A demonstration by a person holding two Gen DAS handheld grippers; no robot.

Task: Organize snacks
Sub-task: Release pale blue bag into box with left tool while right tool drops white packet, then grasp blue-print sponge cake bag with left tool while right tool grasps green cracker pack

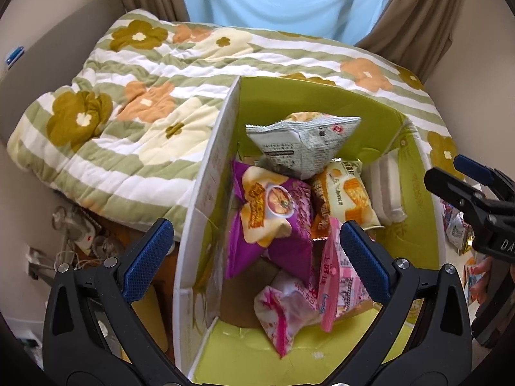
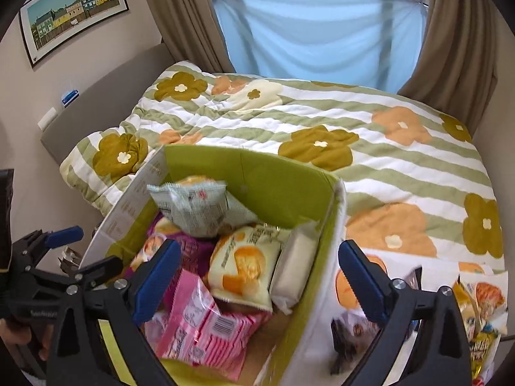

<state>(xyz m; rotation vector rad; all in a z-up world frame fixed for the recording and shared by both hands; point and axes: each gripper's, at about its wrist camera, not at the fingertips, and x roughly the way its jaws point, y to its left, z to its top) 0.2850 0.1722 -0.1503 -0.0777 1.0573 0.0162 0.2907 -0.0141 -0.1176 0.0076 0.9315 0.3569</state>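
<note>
Green-lined cardboard box (image 1: 257, 96), white outside, stands on the flowered quilt (image 1: 135, 103) with its top open; both grippers hang above its near end.

Contents of the box:
- Grey-white foil packet (image 1: 302, 144), printed side up, lies at the far end on top of the pile, tilted.
- Purple snack bag (image 1: 270, 218) with a bowl picture leans along the left wall, under the grey packet's near corner.
- Yellow-orange bun packet (image 1: 351, 196) lies just right of the purple bag, touching it.
- White wrapped bar (image 1: 384, 189) stands on edge against the right wall, beside the bun packet.
- Pink striped packet (image 1: 341, 276) and a pink-white pouch (image 1: 280, 308) lie at the near end, overlapping.

Outside the box:
- Loose snack packets (image 2: 479, 308), yellow and orange, lie on the quilt to the right of the box, near the right wall; a dark-printed packet (image 2: 354, 331) lies between them and the box.

Grippers:
- Left gripper (image 1: 254, 257): fingers spread wide, nothing between them, over the near left of the box.
- Right gripper (image 2: 257, 276): fingers spread wide, nothing between them, straddling the right wall of the box.

Background: brown curtains (image 2: 180, 16), pale blue cloth (image 2: 322, 32) over the window, framed picture (image 2: 74, 9) on the left wall.
</note>
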